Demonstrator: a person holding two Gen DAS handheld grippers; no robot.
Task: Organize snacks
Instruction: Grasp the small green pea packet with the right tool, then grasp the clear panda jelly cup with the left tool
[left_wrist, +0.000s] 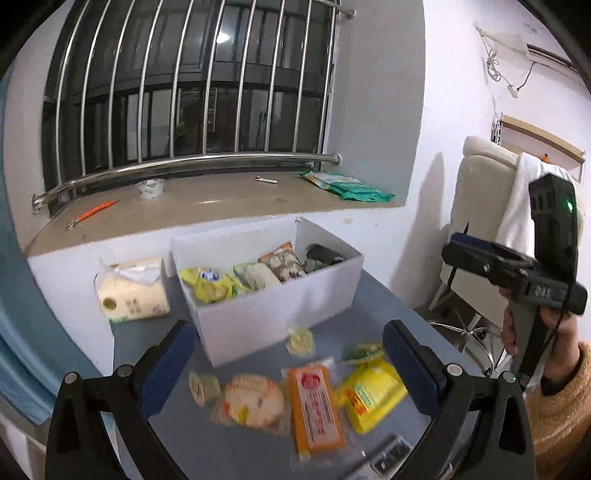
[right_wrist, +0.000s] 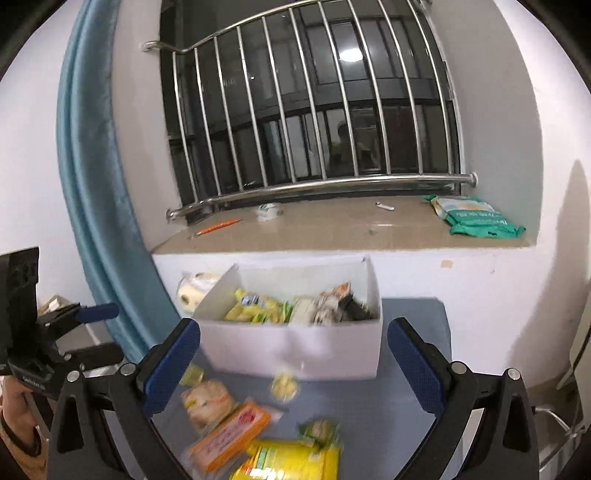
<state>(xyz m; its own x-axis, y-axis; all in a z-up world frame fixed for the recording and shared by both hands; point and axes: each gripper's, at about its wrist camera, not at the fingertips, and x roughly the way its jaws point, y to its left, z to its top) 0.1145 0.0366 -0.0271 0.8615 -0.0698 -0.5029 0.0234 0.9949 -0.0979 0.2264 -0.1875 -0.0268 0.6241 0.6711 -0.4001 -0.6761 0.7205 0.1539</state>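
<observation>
A white box (left_wrist: 280, 314) stands on the grey-blue table (left_wrist: 373, 295) and holds several snack packs; it also shows in the right wrist view (right_wrist: 295, 350). Loose snacks lie in front of it: an orange bar pack (left_wrist: 316, 406), a yellow pack (left_wrist: 373, 397), a round pastry pack (left_wrist: 251, 404) and a small clear yellow sweet (left_wrist: 301, 339). My left gripper (left_wrist: 290, 369) is open and empty above them. My right gripper (right_wrist: 293, 369) is open and empty above the orange pack (right_wrist: 231, 432) and yellow pack (right_wrist: 291, 461). The right gripper also shows at the right of the left wrist view (left_wrist: 461, 245).
A tissue pack (left_wrist: 131, 290) lies left of the box against the wall. The window sill (left_wrist: 207, 210) holds a tape roll (left_wrist: 150, 188), an orange pen (left_wrist: 94, 212) and green packs (left_wrist: 347, 186). A white chair (left_wrist: 480, 221) stands right of the table. A blue curtain (right_wrist: 92, 177) hangs at the left.
</observation>
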